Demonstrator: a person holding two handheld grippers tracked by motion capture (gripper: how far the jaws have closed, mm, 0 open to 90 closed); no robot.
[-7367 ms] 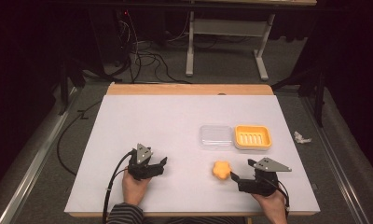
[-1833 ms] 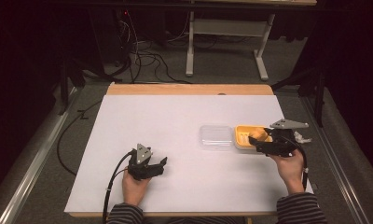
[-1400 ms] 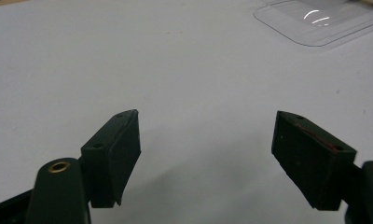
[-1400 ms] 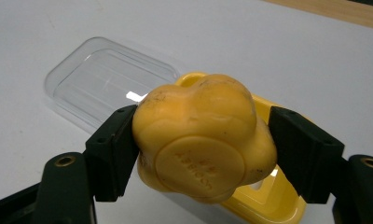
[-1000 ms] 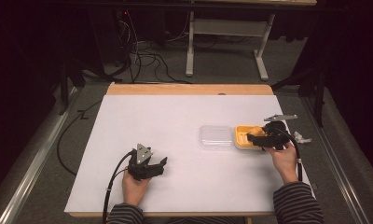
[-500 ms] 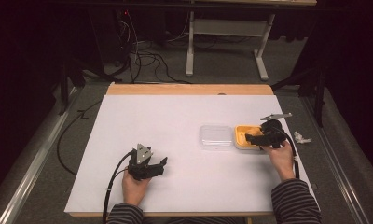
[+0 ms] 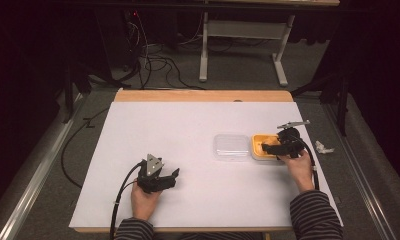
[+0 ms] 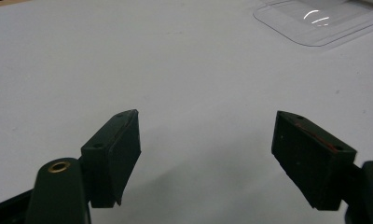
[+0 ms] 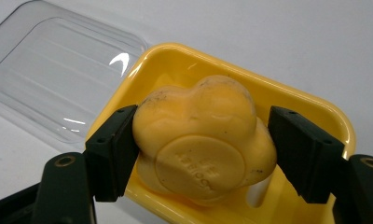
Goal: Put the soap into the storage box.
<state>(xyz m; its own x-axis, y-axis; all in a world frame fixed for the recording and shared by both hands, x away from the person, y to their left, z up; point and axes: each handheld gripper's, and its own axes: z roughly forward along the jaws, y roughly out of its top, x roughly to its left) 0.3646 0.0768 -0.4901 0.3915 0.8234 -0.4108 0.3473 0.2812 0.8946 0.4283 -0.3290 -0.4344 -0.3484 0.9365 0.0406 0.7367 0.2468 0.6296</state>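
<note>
White tabletop (image 7: 198,135) fills the high view. Since a few seconds ago the right gripper (image 7: 274,148) has carried the yellow soap from the bare near side up over the yellow soap dish (image 7: 260,145); the left gripper (image 7: 169,176) has stayed put. Placing looks nearly done. Just left of the dish lies the clear lid (image 7: 231,146), with open table beyond.

Left gripper view: jaws apart over bare white, empty.

Right gripper view: jaws clamp the soap (image 9: 203,140) above the dish's hollow, rim (image 9: 184,49) close behind.
</note>
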